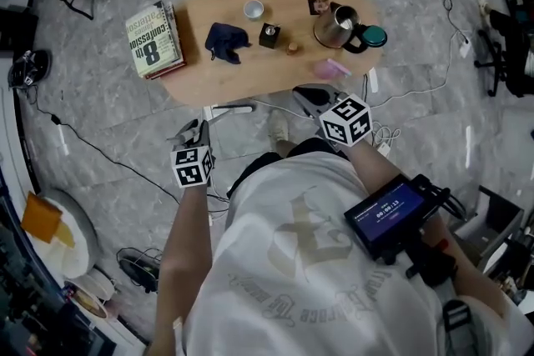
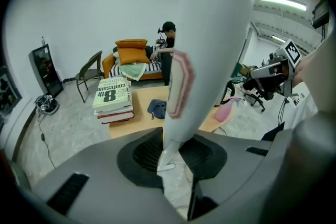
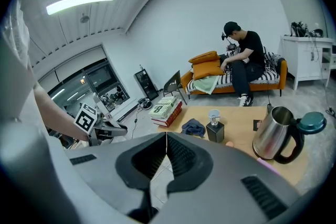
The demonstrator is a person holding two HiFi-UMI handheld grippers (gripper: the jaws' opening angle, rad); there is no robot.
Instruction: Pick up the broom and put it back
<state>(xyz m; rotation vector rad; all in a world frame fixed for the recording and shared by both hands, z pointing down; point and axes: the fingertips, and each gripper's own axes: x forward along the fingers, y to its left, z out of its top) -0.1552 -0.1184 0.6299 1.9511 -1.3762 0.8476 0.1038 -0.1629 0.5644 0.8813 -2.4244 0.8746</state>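
A thick white broom handle [image 2: 210,34] with a pale pink label rises from between the jaws of my left gripper [image 2: 170,157], which is shut on its narrow lower end. The broom's head is outside the picture. In the head view the left gripper [image 1: 193,136] points down at the floor in front of the wooden table [image 1: 200,79]; I cannot make out the handle there. My right gripper [image 3: 166,139] is shut with nothing between its pads. It hovers by the table's near edge [image 1: 310,96].
On the low table lie a stack of books [image 1: 153,39], a blue cloth [image 1: 226,41], a steel kettle [image 1: 337,27], a small black bottle [image 1: 269,35] and a pink spray bottle [image 1: 332,68]. Cables cross the floor [image 1: 100,150]. A person [image 3: 241,55] sits on an orange sofa beyond the table.
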